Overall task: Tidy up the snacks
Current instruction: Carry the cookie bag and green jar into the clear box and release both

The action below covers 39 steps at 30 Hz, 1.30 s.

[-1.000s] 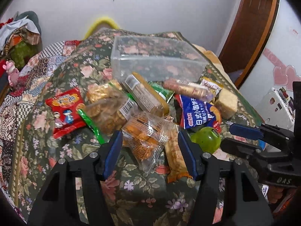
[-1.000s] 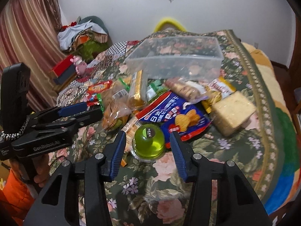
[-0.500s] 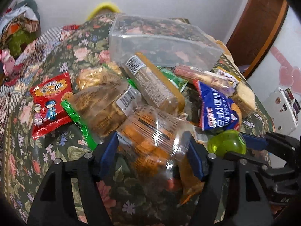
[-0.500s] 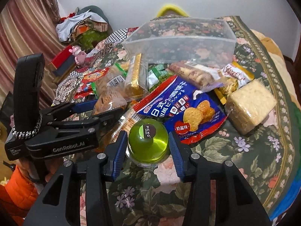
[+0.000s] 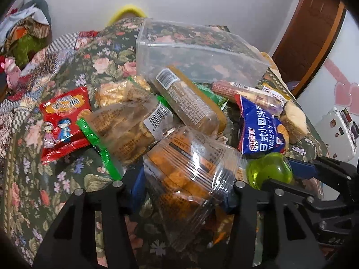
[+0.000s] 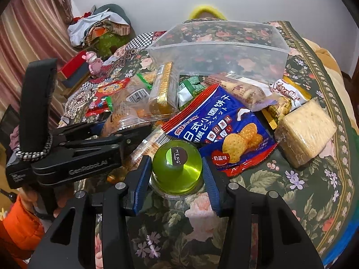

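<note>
The left gripper (image 5: 186, 183) is closing its jaws on the clear crinkly packet of orange biscuits (image 5: 190, 163) at the pile's near edge on the flowered bedspread (image 6: 280, 192), while the right gripper (image 6: 177, 174) is clamping the green domed jelly cup (image 6: 177, 168) just right of it, so both are probably about to go into the empty clear plastic box (image 6: 224, 53) beyond.

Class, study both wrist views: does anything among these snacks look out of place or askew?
Yes. The clear bin stands empty while the snacks lie heaped on the floral cover before it. One gold-edged biscuit pack stands on edge, leaning on the pile.

A floral bedspread (image 6: 258, 219) carries a heap of snack packets (image 6: 224, 121) and a clear plastic bin (image 6: 224, 51).
</note>
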### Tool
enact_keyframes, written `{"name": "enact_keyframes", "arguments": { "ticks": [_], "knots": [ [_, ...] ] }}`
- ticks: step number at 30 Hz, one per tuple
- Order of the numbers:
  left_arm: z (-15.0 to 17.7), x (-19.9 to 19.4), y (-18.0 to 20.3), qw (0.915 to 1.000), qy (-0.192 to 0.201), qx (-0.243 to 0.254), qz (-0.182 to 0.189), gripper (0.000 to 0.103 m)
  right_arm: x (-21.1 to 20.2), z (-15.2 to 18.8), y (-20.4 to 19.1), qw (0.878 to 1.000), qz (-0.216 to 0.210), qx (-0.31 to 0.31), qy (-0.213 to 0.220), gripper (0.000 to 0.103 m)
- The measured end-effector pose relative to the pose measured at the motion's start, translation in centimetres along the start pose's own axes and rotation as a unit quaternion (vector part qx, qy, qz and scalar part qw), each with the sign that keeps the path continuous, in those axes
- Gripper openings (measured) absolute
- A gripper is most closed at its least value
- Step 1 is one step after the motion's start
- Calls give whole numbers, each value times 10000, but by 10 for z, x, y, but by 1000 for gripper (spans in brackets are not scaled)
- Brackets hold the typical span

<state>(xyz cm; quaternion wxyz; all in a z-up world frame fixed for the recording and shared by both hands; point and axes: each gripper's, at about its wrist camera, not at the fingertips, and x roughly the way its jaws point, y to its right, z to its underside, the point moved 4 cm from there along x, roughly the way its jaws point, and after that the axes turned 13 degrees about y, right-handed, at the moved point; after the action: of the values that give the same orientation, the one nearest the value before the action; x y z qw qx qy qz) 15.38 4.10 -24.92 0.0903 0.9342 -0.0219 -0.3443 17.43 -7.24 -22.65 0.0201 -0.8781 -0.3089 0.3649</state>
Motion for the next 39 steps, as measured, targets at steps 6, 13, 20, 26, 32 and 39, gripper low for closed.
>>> {"name": "enact_keyframes", "arguments": {
  "ticks": [6, 13, 20, 26, 32, 39],
  "knots": [
    [-10, -27, 0, 9997, 246, -2, 13, 50, -11, -5, -5, 9997, 113, -134, 172, 42],
    [-37, -56, 12, 9974, 721, 41, 88, 50, -33, -21, -7, 9984, 117, -145, 528, 42],
    [-72, -66, 20, 9936, 1120, 115, 100, 50, -60, -52, -1, 9941, 175, -184, 1059, 42],
    [-102, -65, 22, 9905, 1362, 189, 37, 50, -69, -82, 13, 9878, 426, -233, 1478, 42],
    [-133, -54, 26, 9877, 1539, 292, 27, 50, -72, -111, 29, 9808, 643, -231, 1825, 42],
    [-162, -23, 25, 9883, 1484, 338, 45, 51, -59, -141, 45, 9755, 840, -239, 2020, 42]
  ]
}}
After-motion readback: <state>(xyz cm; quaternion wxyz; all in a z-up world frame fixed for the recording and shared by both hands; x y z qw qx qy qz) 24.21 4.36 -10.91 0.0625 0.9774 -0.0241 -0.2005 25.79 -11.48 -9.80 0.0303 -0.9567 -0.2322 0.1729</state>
